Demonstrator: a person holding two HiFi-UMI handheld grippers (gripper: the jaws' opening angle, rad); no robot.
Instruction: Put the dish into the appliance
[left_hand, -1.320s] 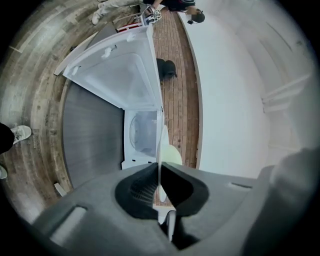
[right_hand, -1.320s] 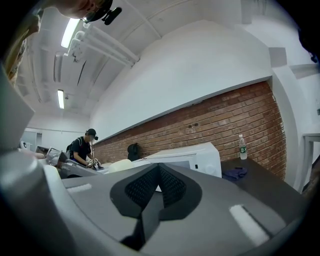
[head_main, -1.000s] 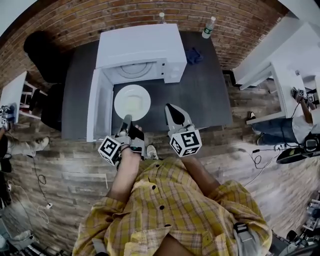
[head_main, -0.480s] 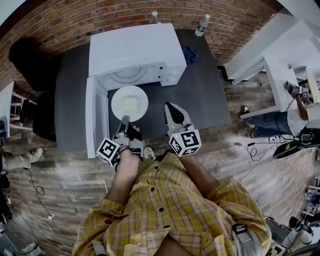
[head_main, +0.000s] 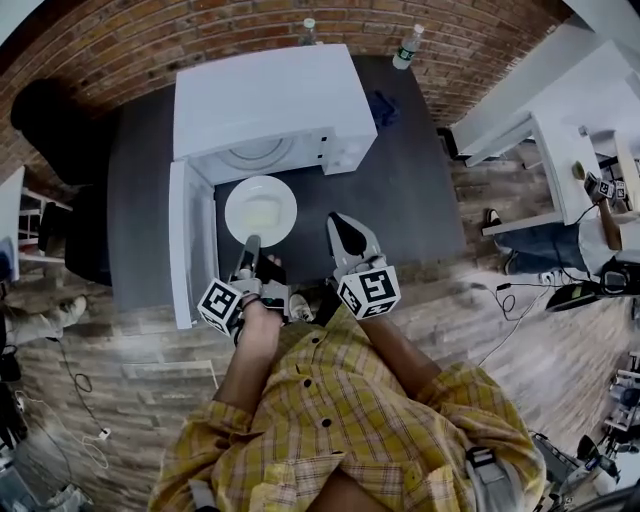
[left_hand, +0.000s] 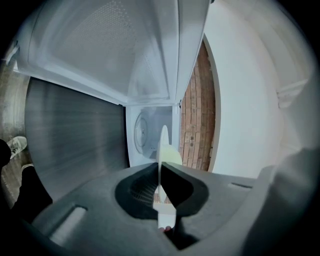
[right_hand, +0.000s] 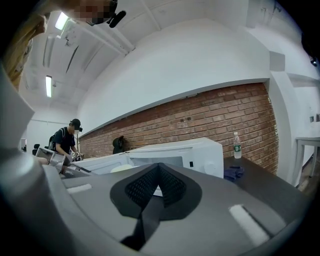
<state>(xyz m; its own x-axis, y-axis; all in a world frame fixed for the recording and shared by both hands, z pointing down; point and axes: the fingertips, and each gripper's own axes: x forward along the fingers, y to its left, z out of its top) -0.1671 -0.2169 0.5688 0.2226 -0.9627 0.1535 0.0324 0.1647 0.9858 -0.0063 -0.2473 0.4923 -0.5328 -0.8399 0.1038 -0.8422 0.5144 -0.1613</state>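
A white round plate (head_main: 261, 211) hangs level just in front of the white microwave (head_main: 265, 95), whose door (head_main: 188, 245) stands swung open to the left. My left gripper (head_main: 249, 244) is shut on the plate's near rim. In the left gripper view the plate (left_hand: 163, 142) shows edge-on between the jaws of my left gripper (left_hand: 159, 166), with the microwave cavity (left_hand: 145, 135) and its glass turntable straight ahead. My right gripper (head_main: 345, 232) hovers to the right of the plate, shut and holding nothing; in its own view the right gripper (right_hand: 159, 169) points toward the microwave (right_hand: 185, 150).
The microwave stands on a dark grey table (head_main: 410, 190) against a brick wall. A blue cloth (head_main: 385, 108) and a water bottle (head_main: 405, 50) sit at the table's back right. A white desk (head_main: 560, 160) is to the right. A person (right_hand: 64, 140) stands far off at the left.
The plate has come slightly nearer to the microwave opening in my left gripper. The head view has shifted a little; the right gripper keeps its place beside the plate.
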